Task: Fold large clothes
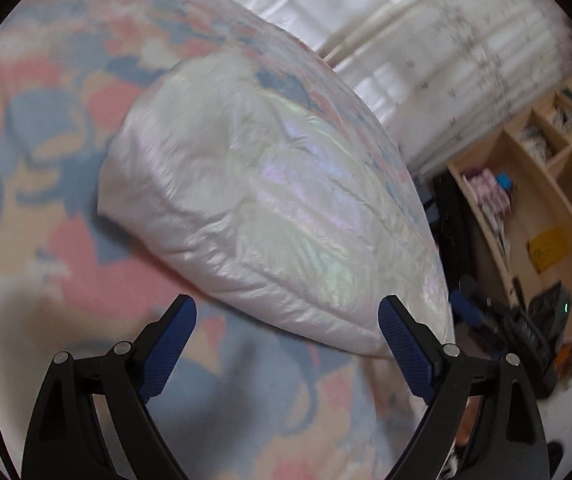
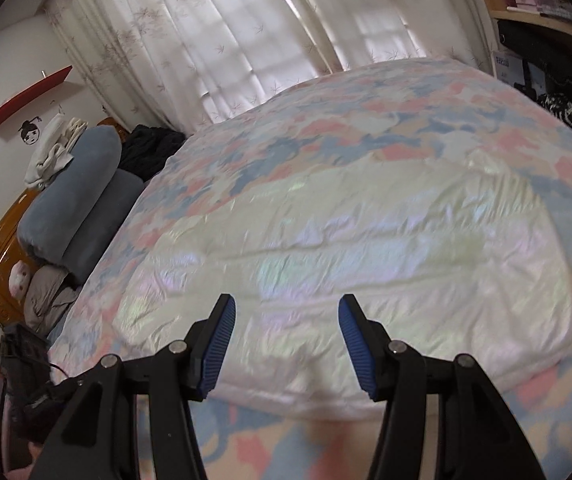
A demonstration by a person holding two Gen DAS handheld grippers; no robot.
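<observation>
Both grippers, left (image 1: 287, 334) and right (image 2: 286, 336), hang spread and empty over the near edge of the bed (image 2: 365, 104), gripping nothing. By my reading the fold looks nearly or fully done: the jacket (image 2: 345, 248) lies as one compact puffy bundle near that edge, toward the bed's corner by the shelves (image 1: 541, 184). It is white, shiny, quilted, iridescent, creased; blur hides seams

Your left gripper (image 1: 287, 308) has black angular finger arms, ribbed blue pads (image 1: 170, 354) and round silver pivot screws. A thin black cable runs down the left edge. Your right gripper (image 2: 286, 308) matches: black arms, blue pads (image 2: 355, 346), silver screws.
</observation>
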